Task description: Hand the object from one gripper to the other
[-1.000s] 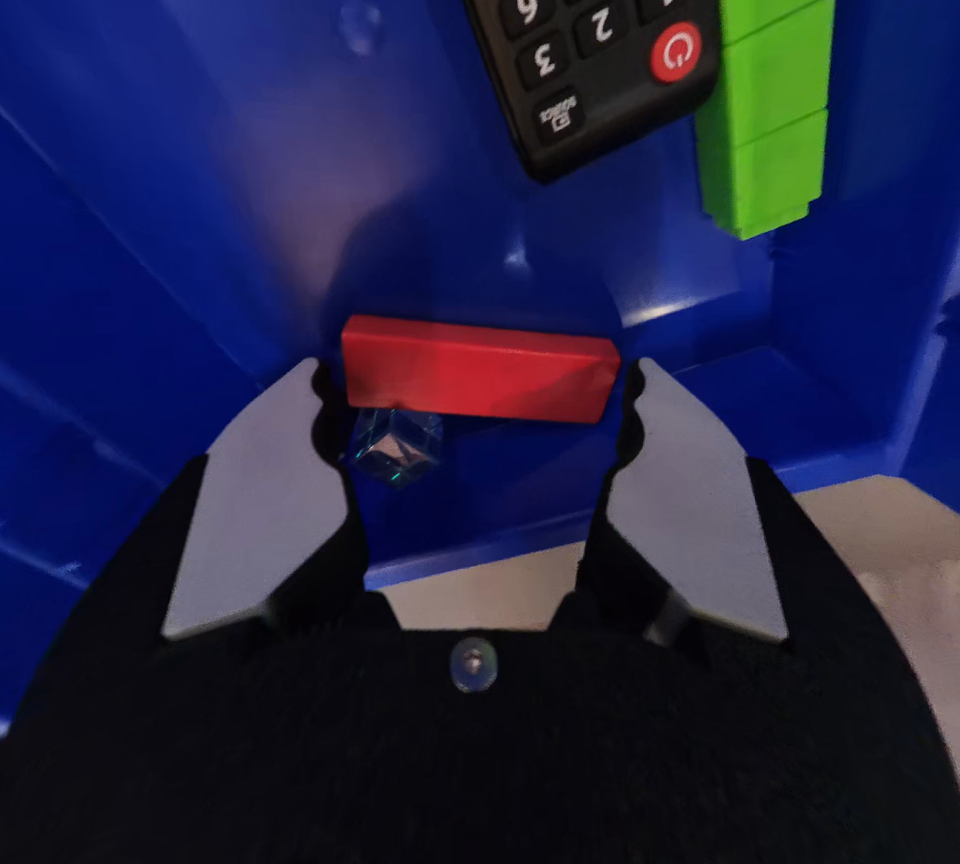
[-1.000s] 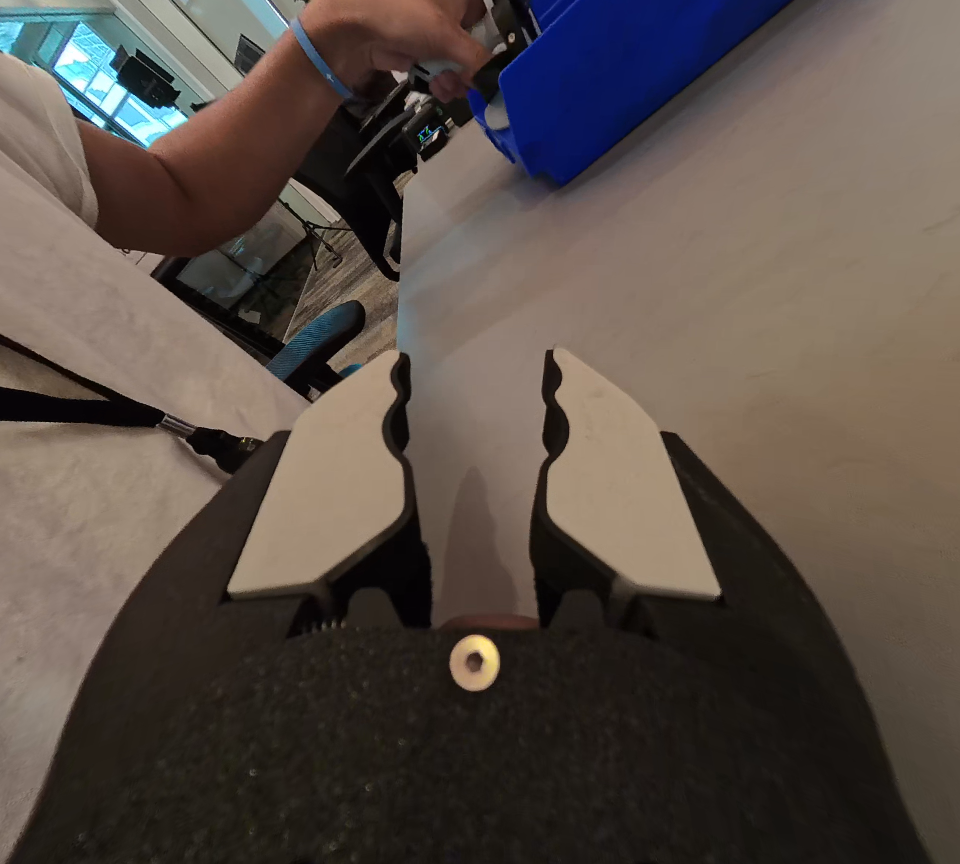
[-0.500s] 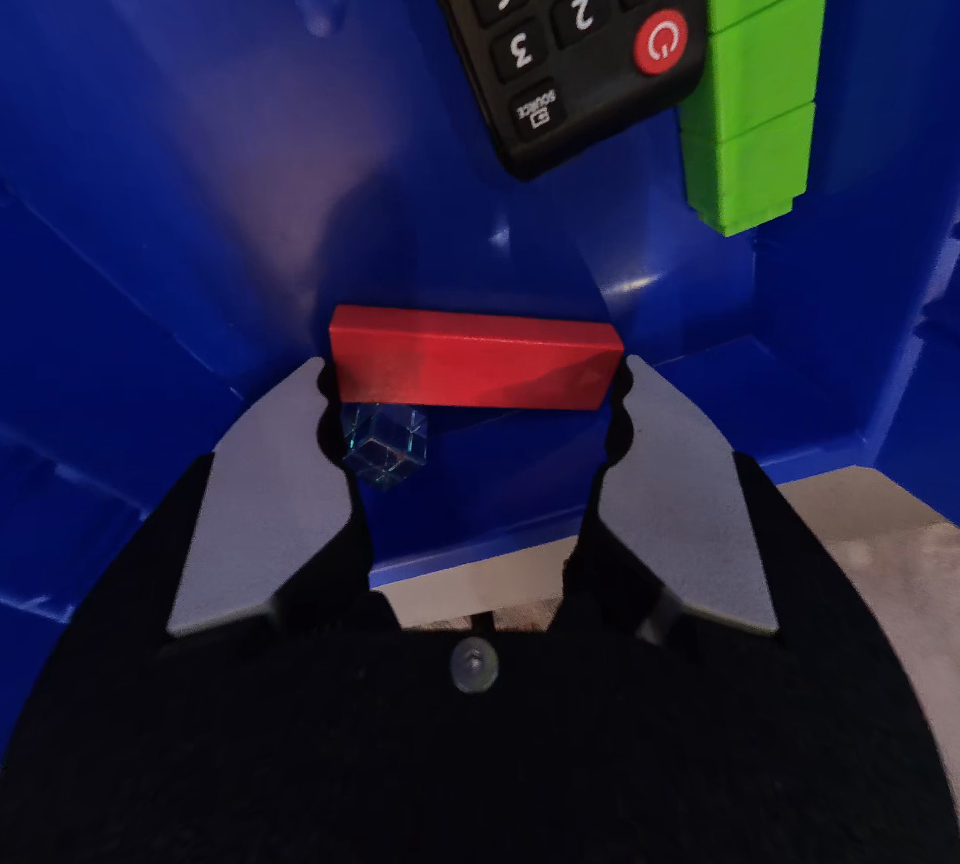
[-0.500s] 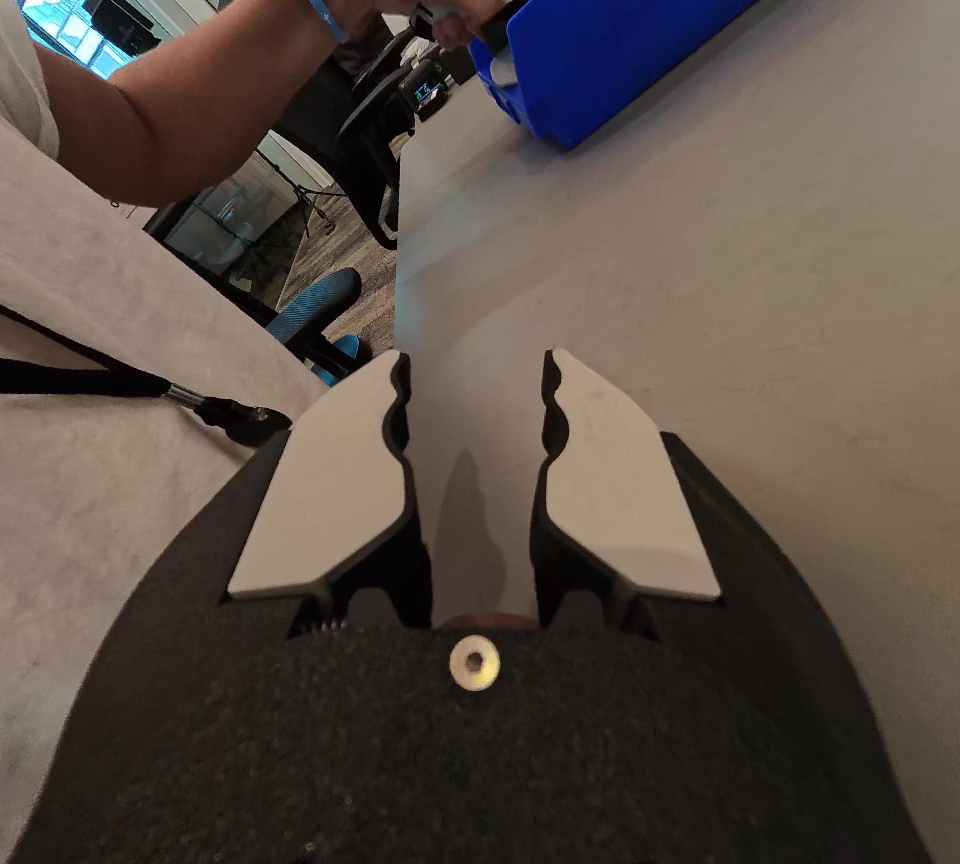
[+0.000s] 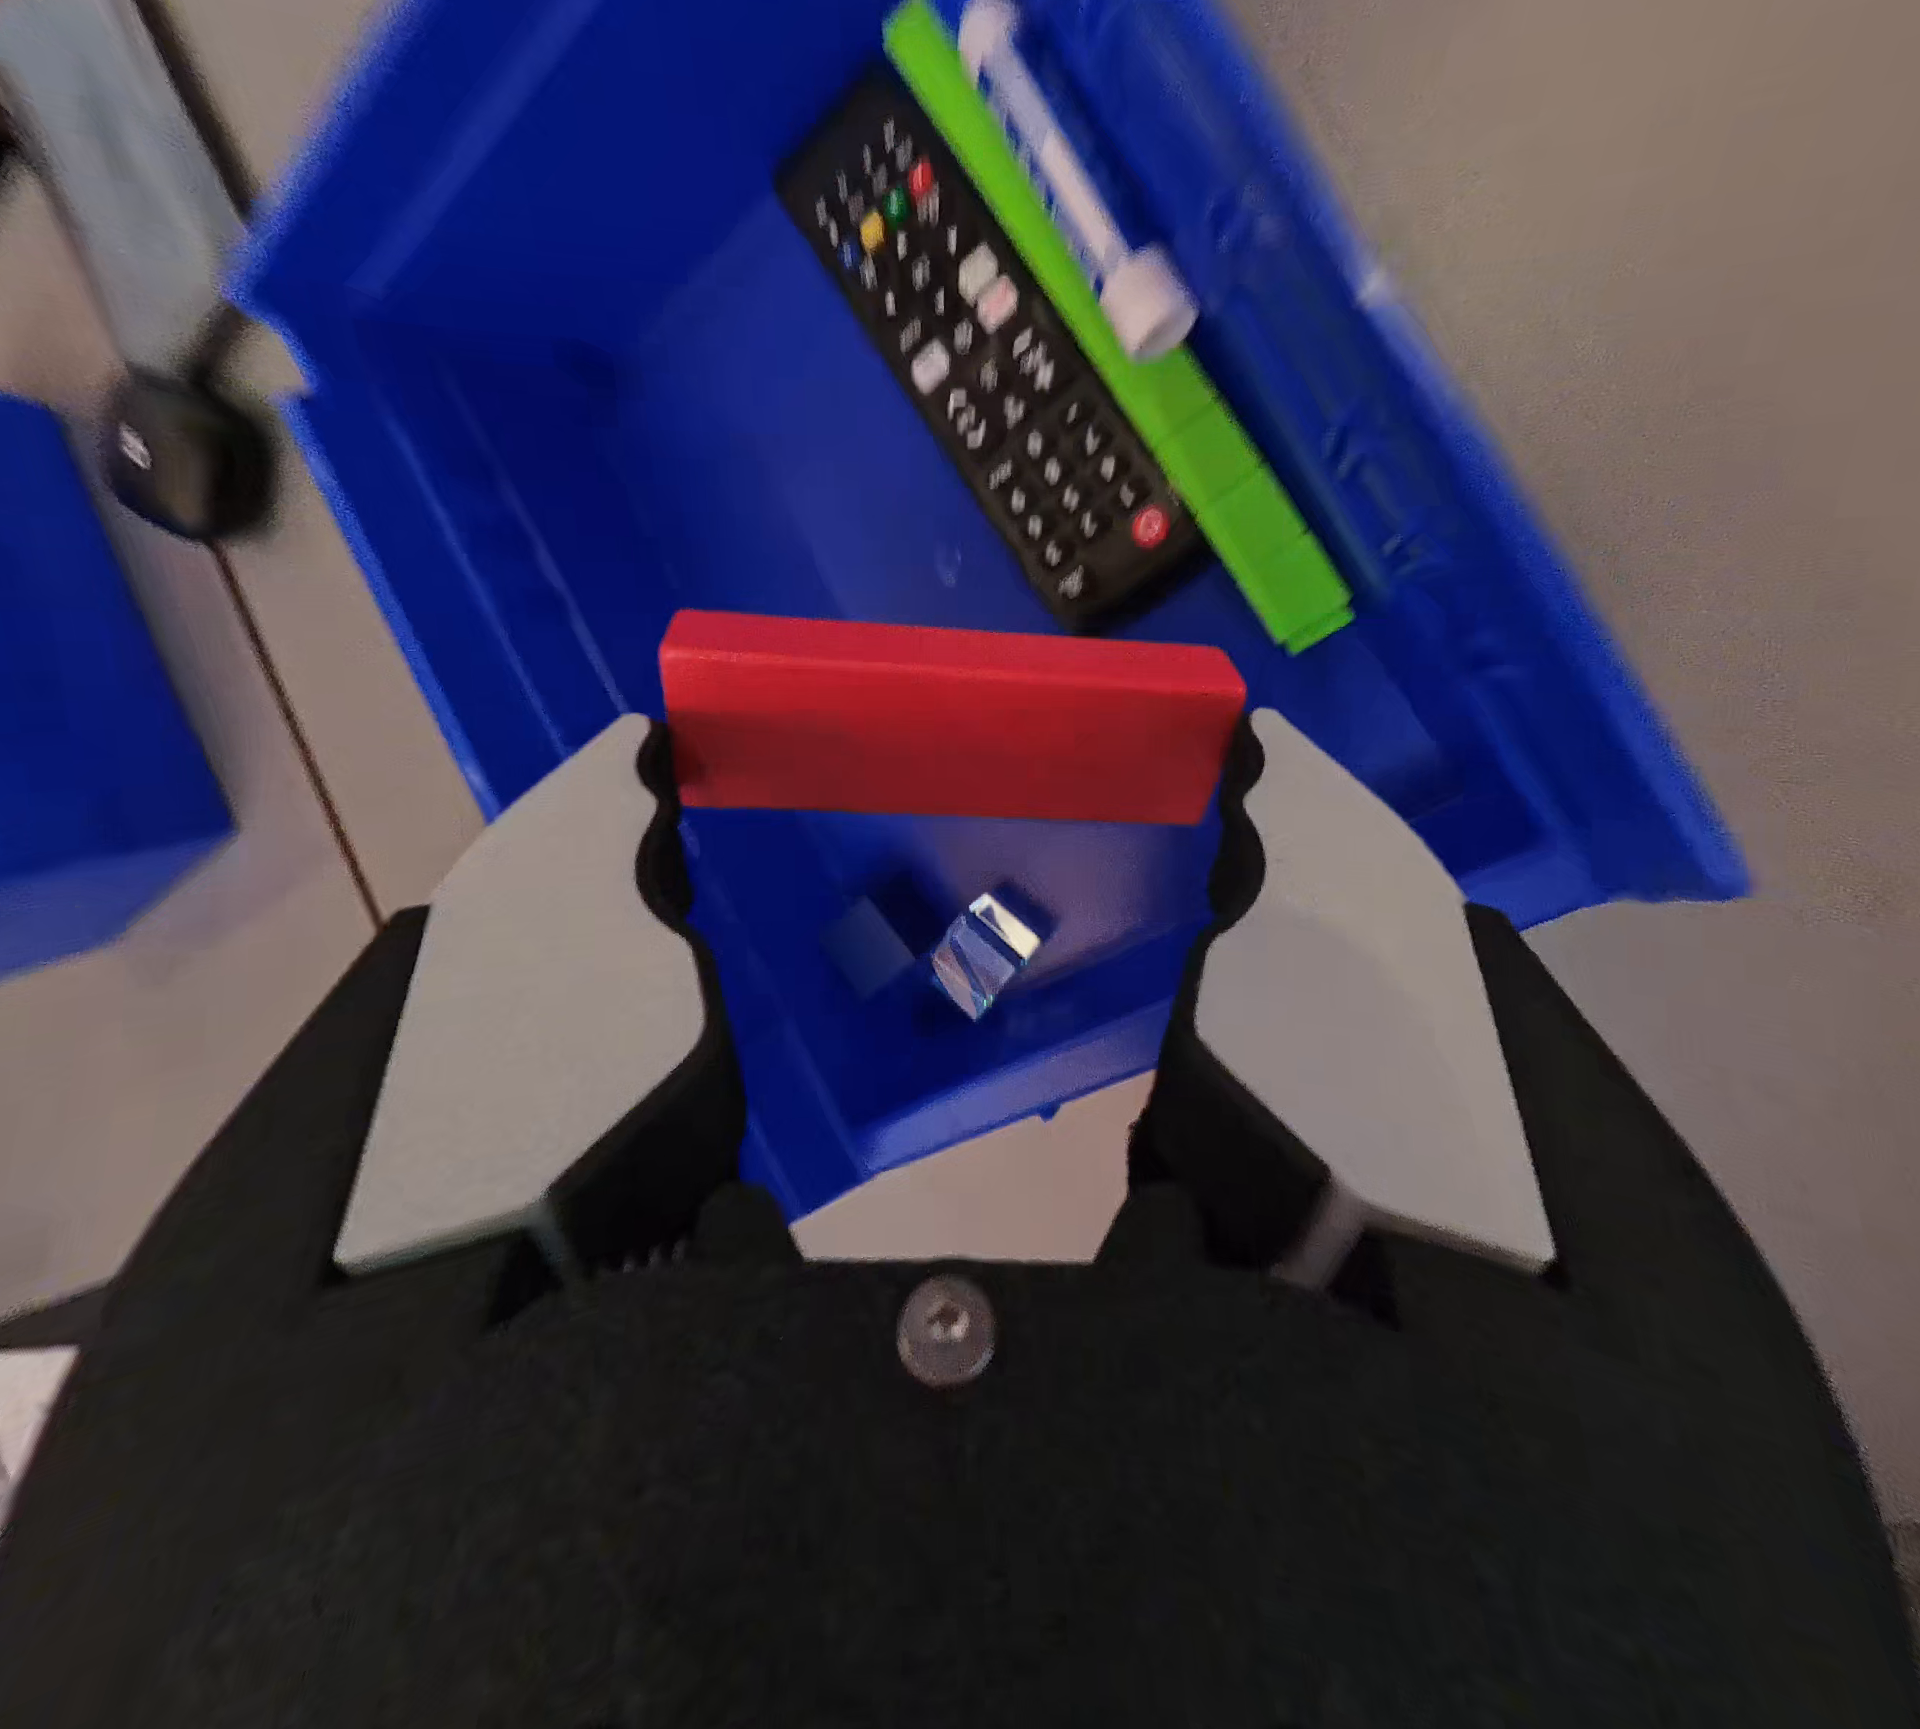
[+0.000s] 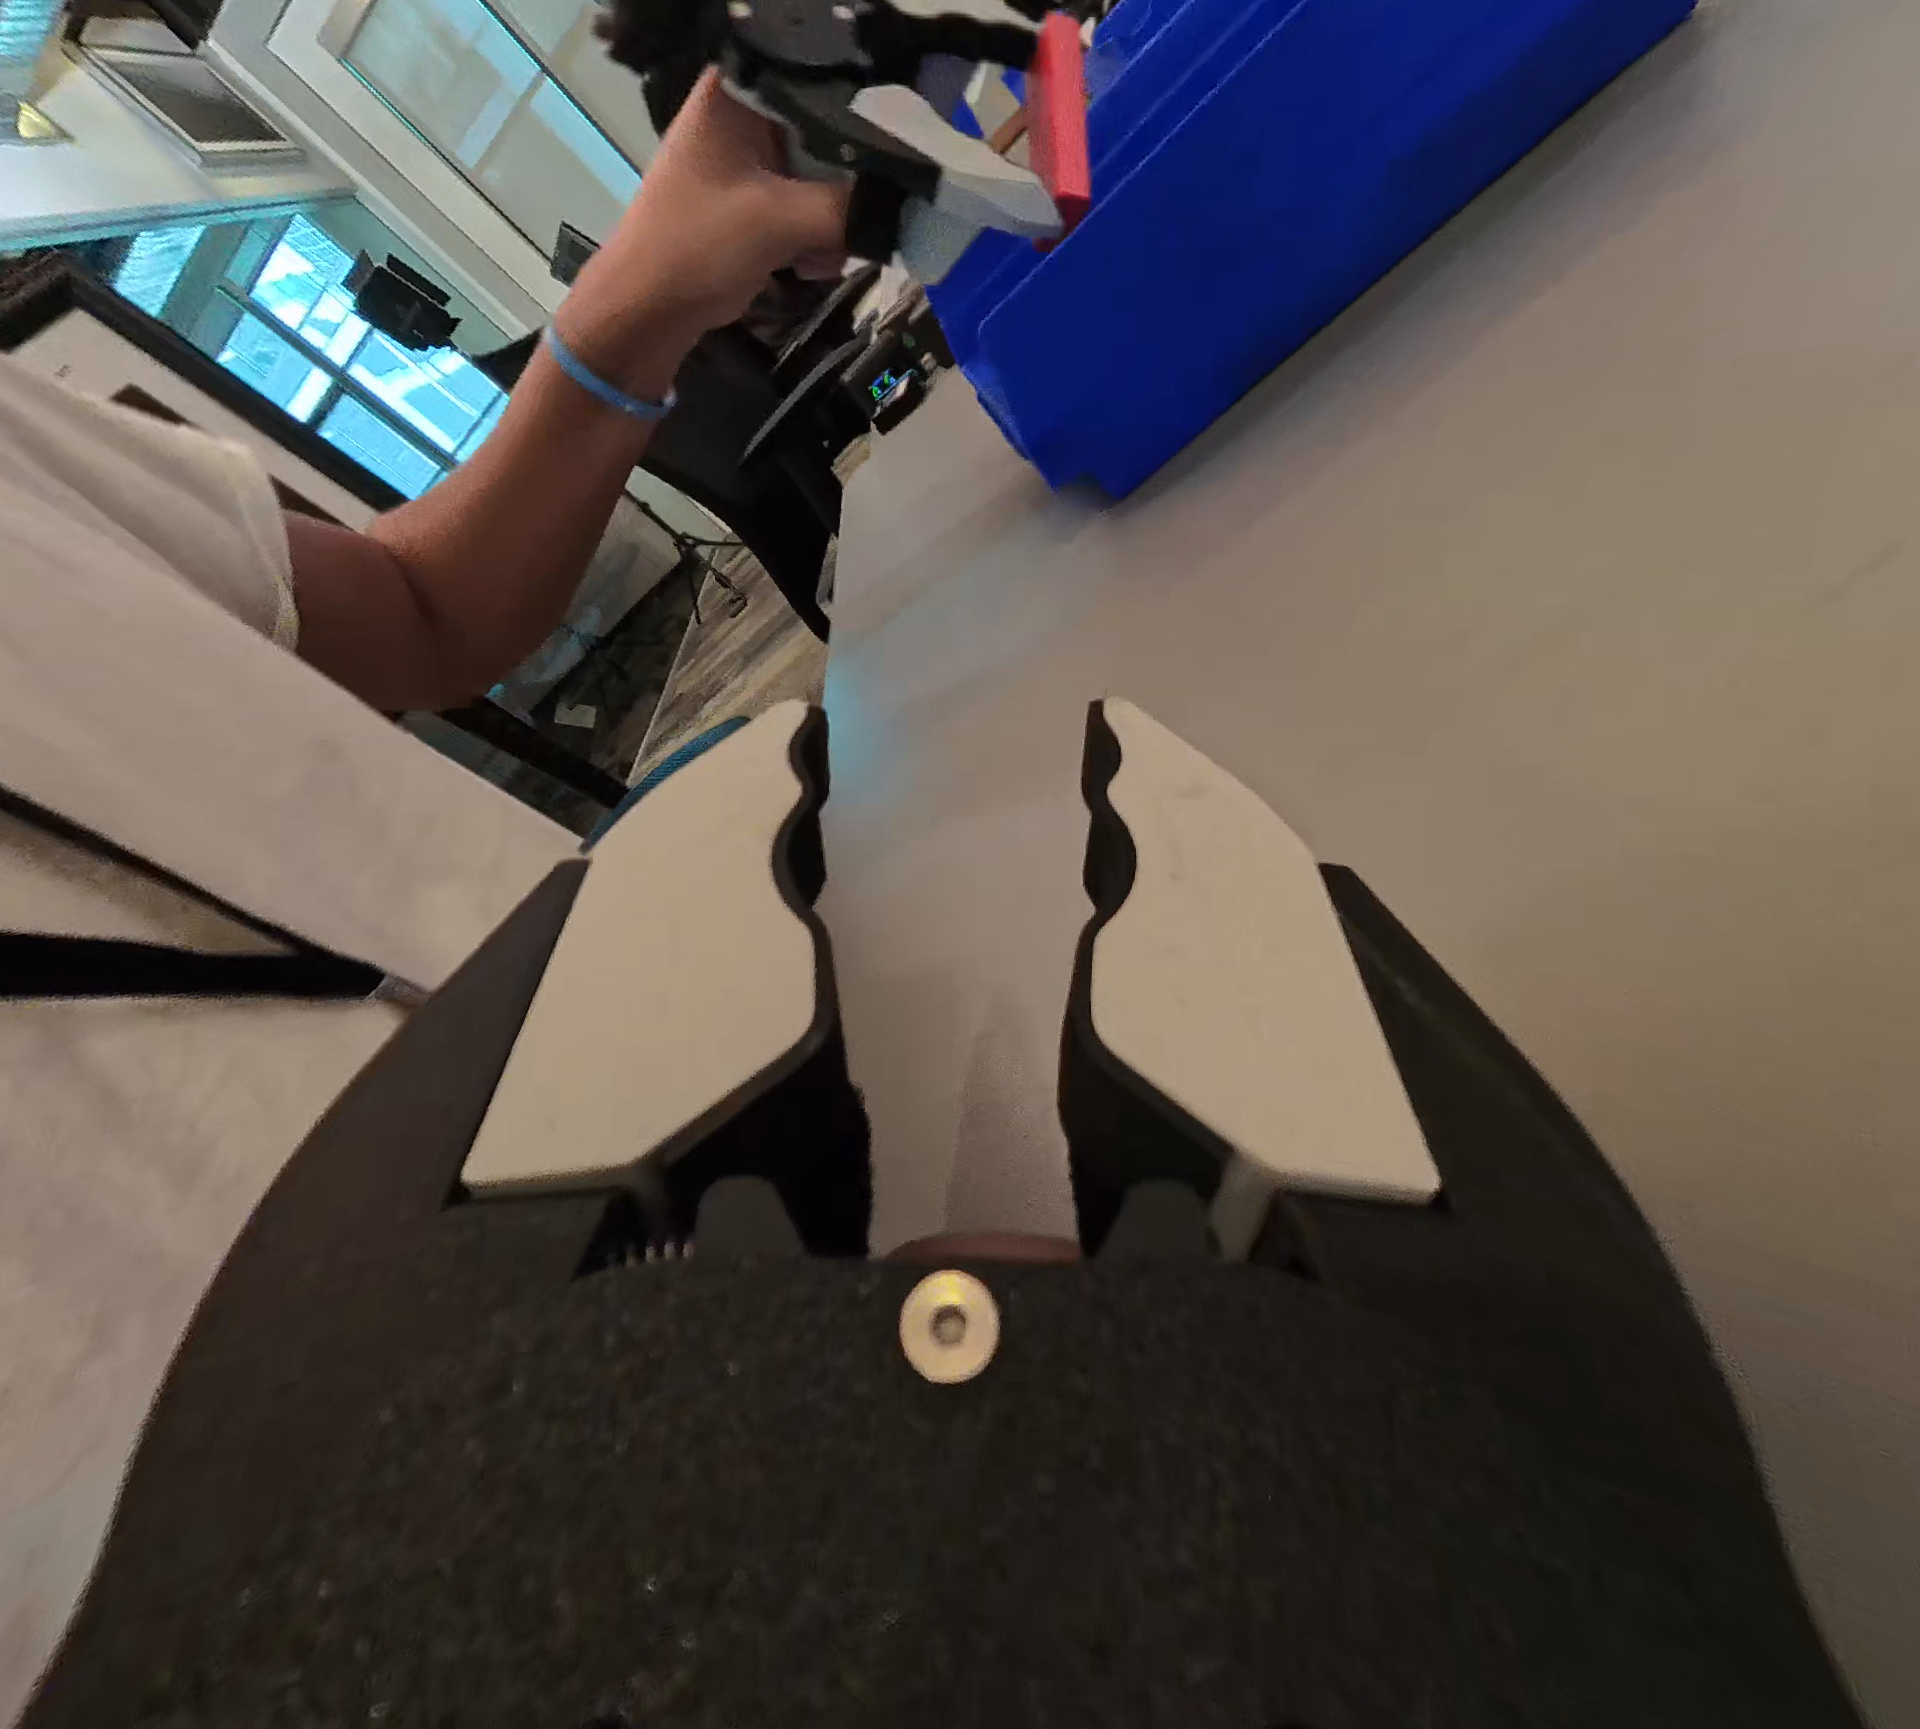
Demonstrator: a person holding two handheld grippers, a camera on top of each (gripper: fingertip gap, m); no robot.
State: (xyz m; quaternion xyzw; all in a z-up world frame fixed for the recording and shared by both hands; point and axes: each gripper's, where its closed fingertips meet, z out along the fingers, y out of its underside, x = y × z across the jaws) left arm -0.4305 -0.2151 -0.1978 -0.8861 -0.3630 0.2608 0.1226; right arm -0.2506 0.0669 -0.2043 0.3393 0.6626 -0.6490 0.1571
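Observation:
My left gripper (image 5: 948,729) is shut on a red block (image 5: 945,723), gripping it by its two ends, and holds it in the air above the blue bin (image 5: 520,152). In the right wrist view the same left gripper (image 6: 1039,131) shows far off with the red block (image 6: 1062,110) held above the blue bin (image 6: 1351,152). My right gripper (image 6: 954,723) is open and empty, low over the grey table (image 6: 1507,744), well short of the bin.
Inside the bin lie a black remote (image 5: 987,360), a green bar (image 5: 1122,329), a white tube (image 5: 1070,173) and a small clear cube (image 5: 982,952). A second blue bin (image 5: 83,671) stands at the left. A person's arm (image 6: 499,516) holds the left gripper. To reach the small clear cube (image 5: 982,952) in a straight line is about 12 centimetres for my left fingers, about 40 centimetres for my right.
My left gripper closed on the red block's ends and lifted it up out of the bin, which now shows whole and far below. The right gripper stayed open and nearly still.

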